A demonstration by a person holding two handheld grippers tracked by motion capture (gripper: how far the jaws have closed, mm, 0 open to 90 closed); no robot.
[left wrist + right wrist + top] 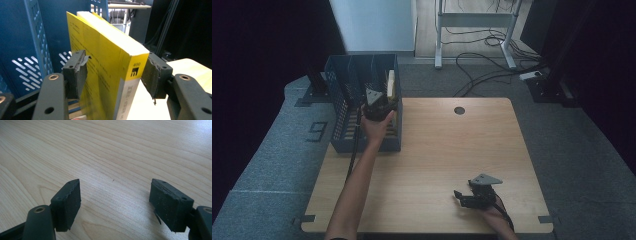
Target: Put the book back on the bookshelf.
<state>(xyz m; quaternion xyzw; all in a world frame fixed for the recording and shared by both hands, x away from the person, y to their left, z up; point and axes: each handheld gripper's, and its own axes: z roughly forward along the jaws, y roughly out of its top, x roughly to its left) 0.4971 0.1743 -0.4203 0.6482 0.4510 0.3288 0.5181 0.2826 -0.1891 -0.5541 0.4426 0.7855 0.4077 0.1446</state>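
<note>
High view: left gripper (379, 106) sat at the blue crate (343, 80) on the wooden table (437, 150), at a yellow book (391, 83) upright inside; right gripper (472, 197) rested low near the front edge. Left gripper view: jaws stood wide, flanking the book (105, 65), the right pad touching, the left just apart. Right gripper view: jaws spread wide over bare tabletop (112, 150).

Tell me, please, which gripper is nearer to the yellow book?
Left. The left gripper has its jaws either side of the yellow book at the blue crate; the right gripper is far off at the table's near right.
</note>
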